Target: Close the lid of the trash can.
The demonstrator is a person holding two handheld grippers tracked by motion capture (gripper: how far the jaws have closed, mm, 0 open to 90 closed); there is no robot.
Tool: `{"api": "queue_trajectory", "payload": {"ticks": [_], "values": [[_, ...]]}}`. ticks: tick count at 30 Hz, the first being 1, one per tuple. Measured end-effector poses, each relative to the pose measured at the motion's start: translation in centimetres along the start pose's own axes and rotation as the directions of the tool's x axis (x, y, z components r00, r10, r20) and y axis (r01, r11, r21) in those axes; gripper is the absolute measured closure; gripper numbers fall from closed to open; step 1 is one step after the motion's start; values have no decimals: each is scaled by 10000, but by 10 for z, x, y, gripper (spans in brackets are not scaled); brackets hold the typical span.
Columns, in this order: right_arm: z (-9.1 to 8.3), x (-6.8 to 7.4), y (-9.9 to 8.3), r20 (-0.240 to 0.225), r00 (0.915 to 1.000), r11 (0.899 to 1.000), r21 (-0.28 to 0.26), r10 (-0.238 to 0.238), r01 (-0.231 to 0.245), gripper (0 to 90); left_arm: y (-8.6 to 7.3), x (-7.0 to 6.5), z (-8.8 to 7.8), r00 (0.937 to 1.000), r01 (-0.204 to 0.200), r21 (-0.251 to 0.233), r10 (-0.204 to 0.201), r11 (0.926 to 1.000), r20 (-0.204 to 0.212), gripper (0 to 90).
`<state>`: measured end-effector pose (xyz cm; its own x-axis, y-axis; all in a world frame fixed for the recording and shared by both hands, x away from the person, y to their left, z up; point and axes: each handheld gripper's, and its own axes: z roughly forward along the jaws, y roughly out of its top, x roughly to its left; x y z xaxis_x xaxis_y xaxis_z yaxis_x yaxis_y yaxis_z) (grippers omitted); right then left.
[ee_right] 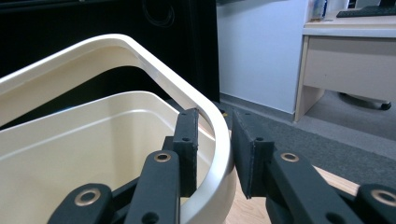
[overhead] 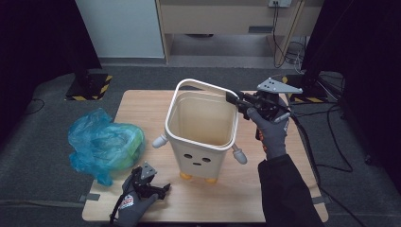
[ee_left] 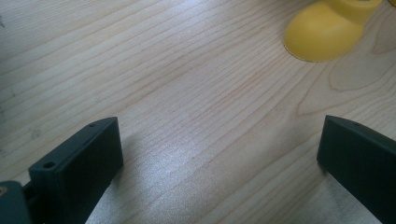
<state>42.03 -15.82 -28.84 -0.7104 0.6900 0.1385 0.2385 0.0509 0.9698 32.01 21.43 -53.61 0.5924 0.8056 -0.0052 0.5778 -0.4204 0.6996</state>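
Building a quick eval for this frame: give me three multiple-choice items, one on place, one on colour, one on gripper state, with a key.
1. Where does the crumpled blue plastic bag lie?
A. on the table's left edge
B. inside the bin
C. on the floor

2. What colour are the feet of the cream plastic bin with a face?
A. red
B. yellow
C. black

3. What is the right gripper doing?
A. resting on the table
B. holding the bag
C. clamping the bin's raised ring

Key: A, the bag lies left of the bin; B, a yellow foot shows; C, jaws straddle the ring.

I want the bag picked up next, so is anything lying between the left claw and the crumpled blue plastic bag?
Nothing visible: bare wood separates the open left claw from the crumpled blue plastic bag; the cream bin stands aside.
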Motion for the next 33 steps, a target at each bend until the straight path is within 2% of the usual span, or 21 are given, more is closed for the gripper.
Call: {"api": "queue_trajectory", "payload": {"ticks": [13, 22, 26, 33], "values": [[-1, -3, 3, -115, 9987, 9985, 235, 488, -485, 721, 0, 0, 0, 10000, -11, -10, 11, 10000, 12, 0], [4, -1, 3, 12, 9997, 9989, 408, 239, -239, 688, 0, 0, 0, 10000, -21, -12, 21, 10000, 12, 0], [4, 0, 2, 105, 9999, 9991, 422, 19, -23, 724, 0, 0, 0, 10000, -21, -15, 21, 10000, 13, 0], [1, -1, 4, 7, 9999, 9990, 423, 106, -106, 743, 0, 0, 0, 10000, -14, -14, 14, 10000, 15, 0]]}}
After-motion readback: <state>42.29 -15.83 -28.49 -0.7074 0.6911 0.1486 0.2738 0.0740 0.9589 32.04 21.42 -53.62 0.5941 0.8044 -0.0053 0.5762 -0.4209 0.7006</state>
